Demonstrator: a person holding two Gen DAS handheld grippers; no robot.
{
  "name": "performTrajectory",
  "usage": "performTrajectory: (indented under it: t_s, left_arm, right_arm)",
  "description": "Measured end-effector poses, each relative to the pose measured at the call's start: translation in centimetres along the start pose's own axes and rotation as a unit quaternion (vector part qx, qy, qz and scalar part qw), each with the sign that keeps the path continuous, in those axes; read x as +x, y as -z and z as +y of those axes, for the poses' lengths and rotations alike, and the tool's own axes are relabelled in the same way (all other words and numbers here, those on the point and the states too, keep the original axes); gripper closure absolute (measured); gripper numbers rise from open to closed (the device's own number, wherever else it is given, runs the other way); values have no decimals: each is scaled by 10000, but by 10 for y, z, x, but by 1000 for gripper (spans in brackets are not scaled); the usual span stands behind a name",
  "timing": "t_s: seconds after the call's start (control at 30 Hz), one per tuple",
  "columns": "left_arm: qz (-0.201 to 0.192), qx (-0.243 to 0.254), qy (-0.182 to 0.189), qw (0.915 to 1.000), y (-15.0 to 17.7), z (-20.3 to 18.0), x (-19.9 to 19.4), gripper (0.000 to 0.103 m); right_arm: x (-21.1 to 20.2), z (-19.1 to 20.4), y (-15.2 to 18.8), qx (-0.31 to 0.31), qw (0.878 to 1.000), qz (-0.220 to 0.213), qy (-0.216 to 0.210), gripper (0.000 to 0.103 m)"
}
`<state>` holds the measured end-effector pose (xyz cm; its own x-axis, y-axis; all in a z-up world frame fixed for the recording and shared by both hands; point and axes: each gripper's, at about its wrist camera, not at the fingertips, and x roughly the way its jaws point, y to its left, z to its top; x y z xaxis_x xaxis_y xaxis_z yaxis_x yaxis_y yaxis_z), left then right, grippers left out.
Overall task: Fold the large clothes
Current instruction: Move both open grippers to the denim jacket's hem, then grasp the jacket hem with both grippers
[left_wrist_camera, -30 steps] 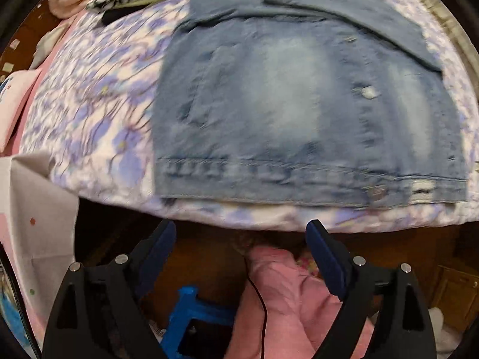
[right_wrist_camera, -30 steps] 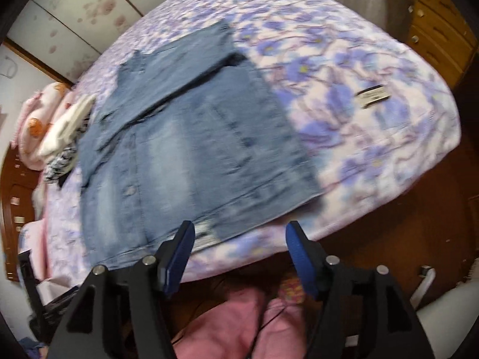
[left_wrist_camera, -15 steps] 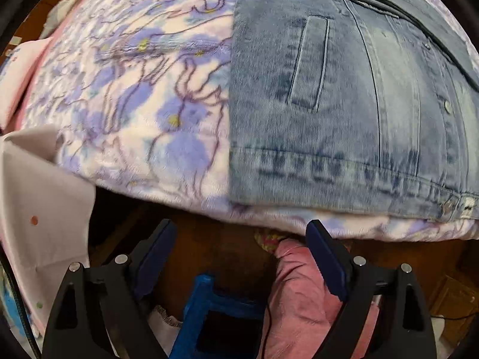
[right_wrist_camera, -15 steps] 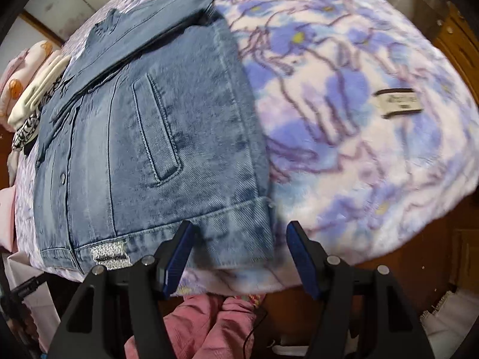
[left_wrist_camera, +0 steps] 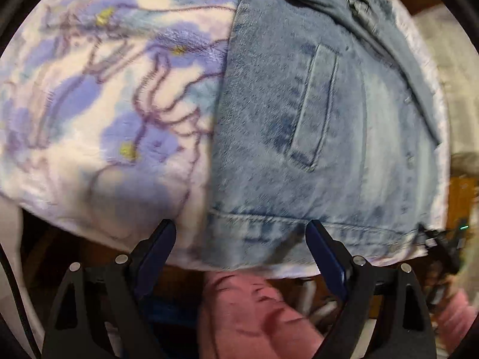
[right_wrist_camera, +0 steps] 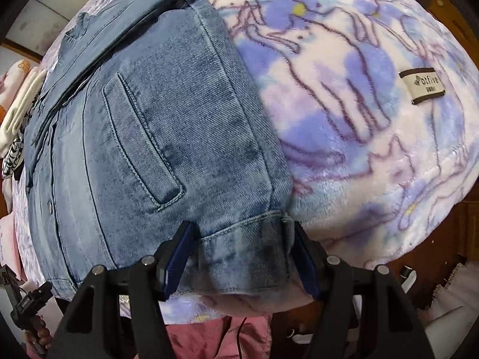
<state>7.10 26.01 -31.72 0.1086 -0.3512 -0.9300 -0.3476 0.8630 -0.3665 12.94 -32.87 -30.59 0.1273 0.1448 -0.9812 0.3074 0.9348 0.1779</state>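
Left tongs point(left_wrist_camera: 241, 237) (blurred, apparently) and right tongs point(right_wrist_camera: 241, 237) gape wide.

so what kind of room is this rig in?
Most likely a bedroom in a home. The denim jacket lies on a bed with a plush purple floral blanket, folded clothes are stacked at the far side, and dark wooden furniture stands beside the bed.
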Motion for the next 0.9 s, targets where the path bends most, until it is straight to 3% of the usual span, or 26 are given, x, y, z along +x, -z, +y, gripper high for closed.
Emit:
performTrajectory:
  t_s: [0.1, 0.2, 0.3, 0.4, 0.5, 0.57, 0.6, 0.83, 0.9]
  left_arm:
    - [-19, -343, 479, 9983, -7, 14, 7, 29]
    - [-32, -650, 683, 9955, -11, 26, 12, 29]
    - [-56, -704, 545, 9960, -10, 24, 13, 34]
    - [-82, -717, 369, 9967, 0, 6, 15, 44]
    - [-144, -768, 75, 9969, 1, -9, 7, 64]
    - [-239, -896, -25, 9957, 8, -16, 1, 85]
    - [-278, -994, -15, 9947, 9, -19, -2, 88]
    - [-617, -1455, -283, 9870, 19, -49, -29, 90]
    - [-807, -1495, -210, 9852, 17, -59, -46, 90]
  right_arm:
    - [2, -3, 2, 74, 10000, -1, 40, 39]
    - [3, 5, 2, 83, 9999, 44, 74, 43]
    - [4, 11, -4, -7, 9998, 133, 120, 46]
    - [-1, 15, -8, -90, 9998, 130, 131, 53]
    - [-12, 19, -10, -36, 9999, 31, 112, 67]
    - [-20, 18, -11, 68, 9999, -79, -53, 76]
    - [-24, 18, -12, 120, 9996, -95, -222, 78]
    - [-50, 29, -14, 151, 9918, 24, -1272, 85]
    - [-60, 35, -15, 145, 9863, -30, -1644, 86]
